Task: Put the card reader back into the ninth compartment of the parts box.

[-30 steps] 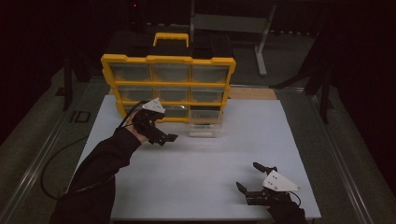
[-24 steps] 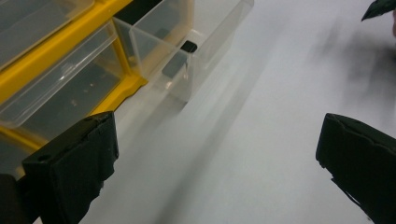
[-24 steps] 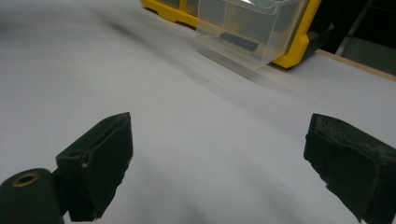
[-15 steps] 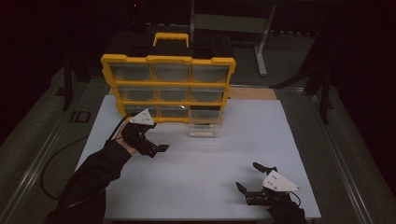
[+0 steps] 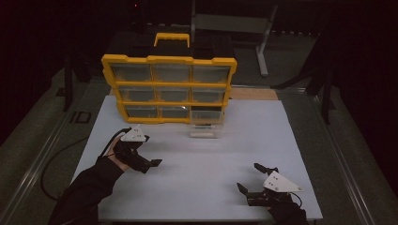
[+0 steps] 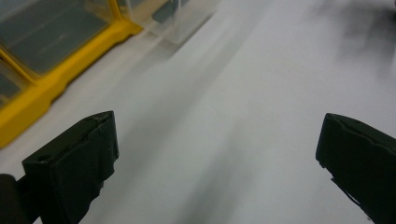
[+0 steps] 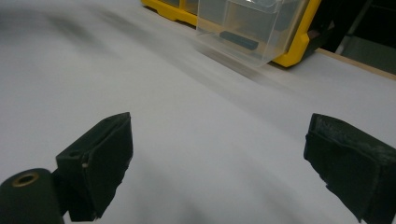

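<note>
the drawer cabinet (image 5: 169, 89) stands at the back of the desk (image 5: 211, 159). 1 drawer (image 5: 205, 125) sits pulled out before its lower right corner. the left gripper (image 5: 149, 164) lies front-left, the right gripper (image 5: 251, 180) front-right.

far edge: yellow organizer (image 5: 169, 89) blocks the table's (image 5: 291, 140) middle and left.
before it: clear drawer (image 5: 205, 128) pulled out, jutting onto the table.
centre, near edge: bare, open passage.

A dim lab or workshop recording setup is suggested: a white table (image 5: 197, 164) is set on dark floor, a yellow parts organizer (image 5: 169, 89) stands at its far edge, and a metal bench frame (image 5: 234, 23) is seen behind.
</note>
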